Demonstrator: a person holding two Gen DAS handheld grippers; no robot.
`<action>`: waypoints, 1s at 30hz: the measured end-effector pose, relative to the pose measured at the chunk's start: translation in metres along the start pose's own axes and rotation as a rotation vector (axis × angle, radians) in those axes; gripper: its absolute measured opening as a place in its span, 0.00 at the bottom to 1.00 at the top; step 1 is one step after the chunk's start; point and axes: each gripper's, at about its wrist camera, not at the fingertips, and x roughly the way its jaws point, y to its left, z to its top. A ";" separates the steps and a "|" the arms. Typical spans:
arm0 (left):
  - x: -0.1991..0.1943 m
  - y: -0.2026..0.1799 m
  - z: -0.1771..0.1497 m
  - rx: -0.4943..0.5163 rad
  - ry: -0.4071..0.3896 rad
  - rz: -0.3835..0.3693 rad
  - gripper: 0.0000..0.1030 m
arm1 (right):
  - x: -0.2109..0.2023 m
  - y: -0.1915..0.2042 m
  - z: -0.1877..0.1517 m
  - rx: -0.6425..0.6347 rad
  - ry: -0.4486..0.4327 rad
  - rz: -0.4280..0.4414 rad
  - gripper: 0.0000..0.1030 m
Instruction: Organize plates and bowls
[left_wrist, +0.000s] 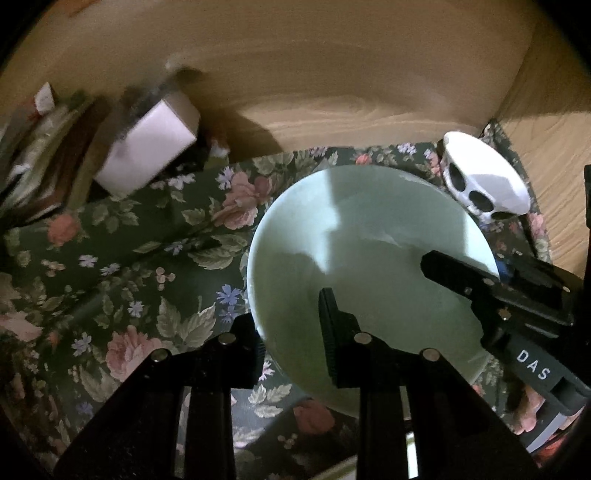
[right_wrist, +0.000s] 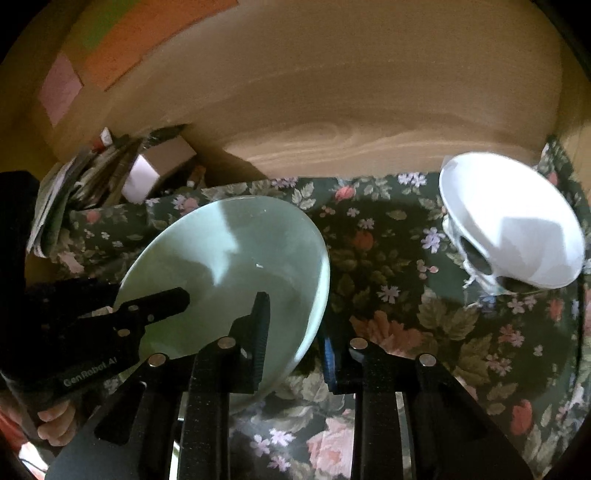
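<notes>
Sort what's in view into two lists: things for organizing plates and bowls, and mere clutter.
For the job:
- pale green round plate, gripped at opposite rims by both grippers
- white bowl with dark oval holes

Lying about:
- white box
- stack of papers
- floral tablecloth

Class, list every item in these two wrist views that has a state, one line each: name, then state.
Pale green round plate: tilted, rim clamped on opposite sides by both grippers.
Left hand-held gripper: shut on the plate's rim.
Right hand-held gripper: shut on the plate's rim.
White skull-patterned bowl: lying tilted on the floral cloth, untouched.
White cardboard box: resting tilted beside the stacked papers.
</notes>
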 end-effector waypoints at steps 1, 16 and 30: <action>-0.006 0.001 -0.001 -0.005 -0.011 -0.002 0.25 | -0.004 0.001 0.000 -0.001 -0.007 0.001 0.22; -0.090 0.022 -0.033 -0.067 -0.137 -0.019 0.25 | -0.067 0.046 -0.010 -0.060 -0.121 0.028 0.22; -0.150 0.043 -0.083 -0.132 -0.215 0.021 0.25 | -0.100 0.109 -0.026 -0.142 -0.167 0.088 0.22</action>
